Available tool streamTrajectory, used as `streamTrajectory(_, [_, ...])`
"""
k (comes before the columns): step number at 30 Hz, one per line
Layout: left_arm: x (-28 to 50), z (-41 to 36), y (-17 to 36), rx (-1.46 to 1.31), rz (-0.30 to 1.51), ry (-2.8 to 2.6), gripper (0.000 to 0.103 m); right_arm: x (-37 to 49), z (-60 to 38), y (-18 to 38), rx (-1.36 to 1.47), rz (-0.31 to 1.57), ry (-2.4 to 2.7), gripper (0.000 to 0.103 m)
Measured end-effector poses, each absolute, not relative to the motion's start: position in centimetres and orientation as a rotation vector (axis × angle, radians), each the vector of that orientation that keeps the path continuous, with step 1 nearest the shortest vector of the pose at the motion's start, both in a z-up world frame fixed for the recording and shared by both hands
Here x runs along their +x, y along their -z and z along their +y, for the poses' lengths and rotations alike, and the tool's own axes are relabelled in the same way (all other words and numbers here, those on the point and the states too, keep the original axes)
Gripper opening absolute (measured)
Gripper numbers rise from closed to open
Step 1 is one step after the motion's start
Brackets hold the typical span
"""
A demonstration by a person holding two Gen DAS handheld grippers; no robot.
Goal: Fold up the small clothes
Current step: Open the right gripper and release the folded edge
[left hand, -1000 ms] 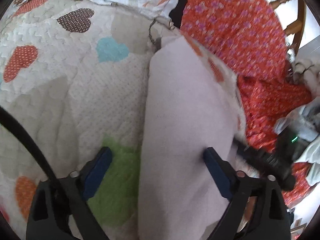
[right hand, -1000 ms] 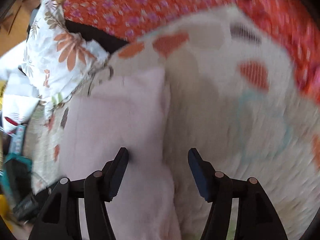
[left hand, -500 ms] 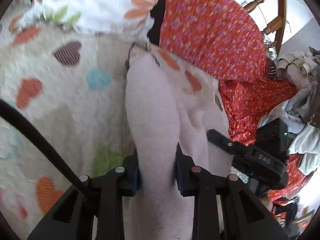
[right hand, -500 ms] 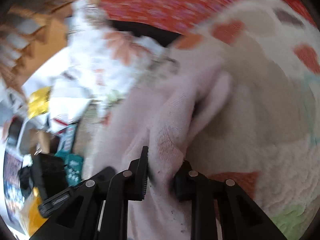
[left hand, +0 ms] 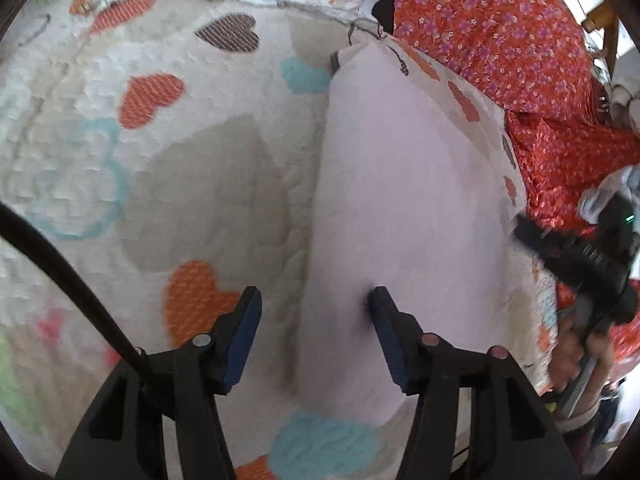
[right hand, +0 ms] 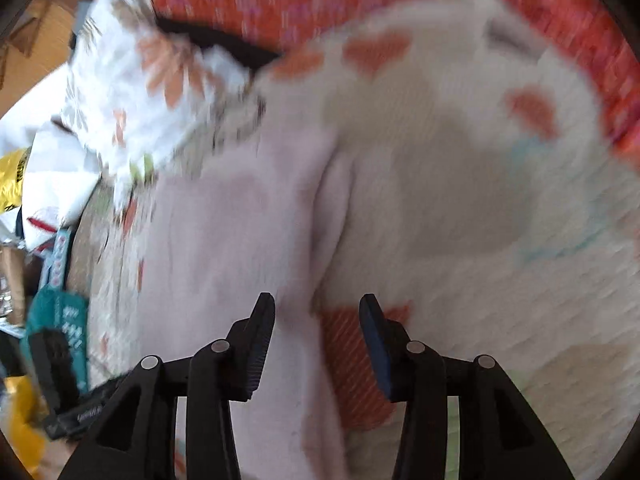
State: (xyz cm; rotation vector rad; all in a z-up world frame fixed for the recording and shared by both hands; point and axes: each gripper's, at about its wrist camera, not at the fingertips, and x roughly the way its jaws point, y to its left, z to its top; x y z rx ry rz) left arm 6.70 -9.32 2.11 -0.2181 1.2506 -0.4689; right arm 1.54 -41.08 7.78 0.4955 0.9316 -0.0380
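1. Left gripper (left hand: 314, 306): jaws apart, gripping nothing; right fingertip (left hand: 378, 300) pressed on the pink cloth (left hand: 400, 208), left fingertip over an orange heart (left hand: 196, 300) on the quilt (left hand: 100, 184).
2. Pink cloth: laid flat on the quilt as a long folded strip, running away from the left gripper toward the quilt's far edge; left long edge straight, just beside a grey patch (left hand: 208, 200).
3. Right gripper (right hand: 317, 306): jaws apart, gripping nothing; left fingertip on the pink cloth (right hand: 224, 240), right fingertip above an orange heart (right hand: 352, 368) on the quilt (right hand: 520, 300); view blurred.
4. From the right wrist: cloth's near edge shows a raised fold (right hand: 336, 200) running away from the fingers.
5. Beyond the quilt: red floral fabric (left hand: 492, 20) to the right and far side; white flowered pillow (right hand: 132, 92) at the far left corner.
6. In the left view, right edge: right gripper body (left hand: 580, 256), black, held by a hand (left hand: 576, 360) beside the quilt.
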Motion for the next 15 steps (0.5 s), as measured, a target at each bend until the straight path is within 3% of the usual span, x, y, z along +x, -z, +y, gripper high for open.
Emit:
streamTrajectory(6, [4.2, -6.3, -4.9, -0.145, 1.059, 0.371, 0.058, 2.3, -35.3, -10.2, 0.401, 0.813, -0.148, 0.043])
streamTrajectory(11, [2.5, -5.1, -7.6, -0.050, 0.859, 0.264, 0.069, 4.2, -31.5, -6.6, 0.365, 0.880, -0.244, 0.043])
streamTrajectory(13, [1.8, -4.6, -8.6, -0.032, 0.790, 0.236, 0.073, 5.9, -30.6, -3.2, 0.323, 0.992, -0.226, 0.042])
streamTrajectory(15, [1.7, -4.1, -9.2, -0.033, 0.749, 0.205, 0.075, 5.6, -30.5, -2.8, 0.308, 0.961, -0.201, 0.042])
